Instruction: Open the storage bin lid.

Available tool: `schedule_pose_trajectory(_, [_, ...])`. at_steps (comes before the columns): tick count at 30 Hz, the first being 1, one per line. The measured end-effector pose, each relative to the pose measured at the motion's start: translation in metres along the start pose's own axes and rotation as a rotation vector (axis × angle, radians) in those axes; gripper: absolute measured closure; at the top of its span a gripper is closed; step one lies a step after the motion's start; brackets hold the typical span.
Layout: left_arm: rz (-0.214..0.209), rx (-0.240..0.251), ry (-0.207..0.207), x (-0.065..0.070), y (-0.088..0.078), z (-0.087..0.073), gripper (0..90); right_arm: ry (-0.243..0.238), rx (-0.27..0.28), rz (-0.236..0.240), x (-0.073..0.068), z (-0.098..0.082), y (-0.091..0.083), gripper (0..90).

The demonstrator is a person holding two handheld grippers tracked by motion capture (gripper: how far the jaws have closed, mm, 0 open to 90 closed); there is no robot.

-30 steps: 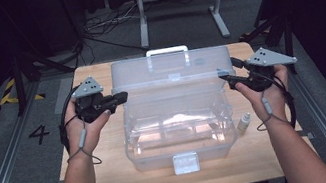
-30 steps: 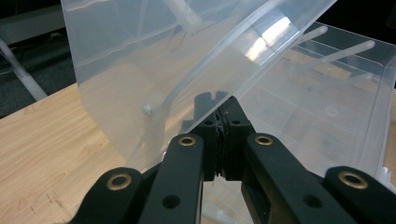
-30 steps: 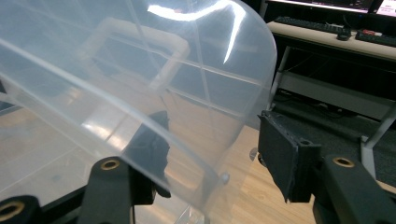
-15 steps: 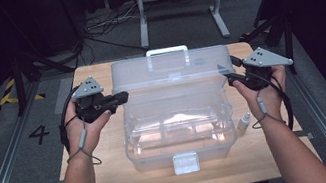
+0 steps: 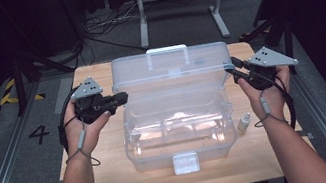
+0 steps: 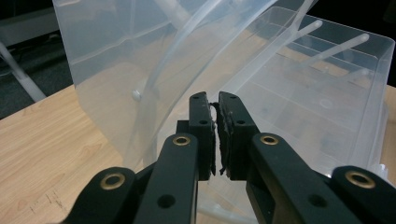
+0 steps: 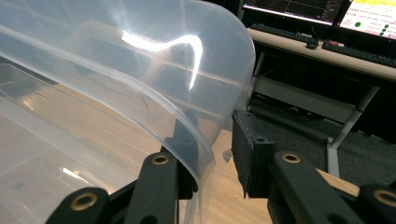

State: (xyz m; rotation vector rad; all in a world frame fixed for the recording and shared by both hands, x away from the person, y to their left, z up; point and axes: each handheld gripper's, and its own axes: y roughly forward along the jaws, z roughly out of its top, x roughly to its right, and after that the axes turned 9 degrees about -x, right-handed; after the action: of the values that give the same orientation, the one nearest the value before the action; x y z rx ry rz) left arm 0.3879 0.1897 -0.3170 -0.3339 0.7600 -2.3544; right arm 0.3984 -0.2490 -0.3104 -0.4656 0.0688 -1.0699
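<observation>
A clear plastic box (image 5: 180,145) stands mid-table with its lid (image 5: 173,72) raised upright. My left gripper (image 5: 121,98) sits by the lid's left edge. In the left gripper view the left gripper (image 6: 214,100) has just been opening slightly; only a thin slit shows between the pads and nothing is in it, with the lid (image 6: 116,56) just beyond. My right gripper (image 5: 229,70) is at the lid's right edge. Its jaws have just been closing: in the right gripper view the right gripper (image 7: 215,135) straddles the lid's edge (image 7: 201,140), and the outer pad (image 7: 245,144) stands off it.
A small white dropper bottle (image 5: 243,123) stands on the wooden table (image 5: 116,181) right of the box. The box's latch (image 5: 186,162) faces the near edge and its handle (image 5: 166,50) tops the lid. Cables and a metal stand lie on the floor beyond.
The right gripper's jaws have drawn closer together around the lid's right edge. Both hands and the box have kept their places.
</observation>
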Motion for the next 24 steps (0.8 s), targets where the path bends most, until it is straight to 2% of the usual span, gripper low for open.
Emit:
schedule_pose_trajectory(12, [-0.005, -0.011, 0.000, 0.005, -0.015, -0.010, 82.6, 0.024, -0.016, 0.019, 0.005, 0.005, 0.004, 71.7])
schedule_pose_trajectory(13, [0.008, -0.020, -0.001, 0.006, -0.018, -0.013, 82.6, 0.020, -0.016, 0.015, 0.005, 0.006, 0.005, 71.6])
schedule_pose_trajectory(18, [0.018, -0.028, -0.018, 0.005, -0.024, -0.020, 82.4, 0.009, 0.006, -0.014, 0.004, 0.008, 0.009, 71.5])
schedule_pose_trajectory(24, [0.026, -0.056, -0.037, 0.005, -0.028, -0.030, 82.0, 0.016, 0.041, -0.026, 0.004, 0.012, 0.013, 68.8])
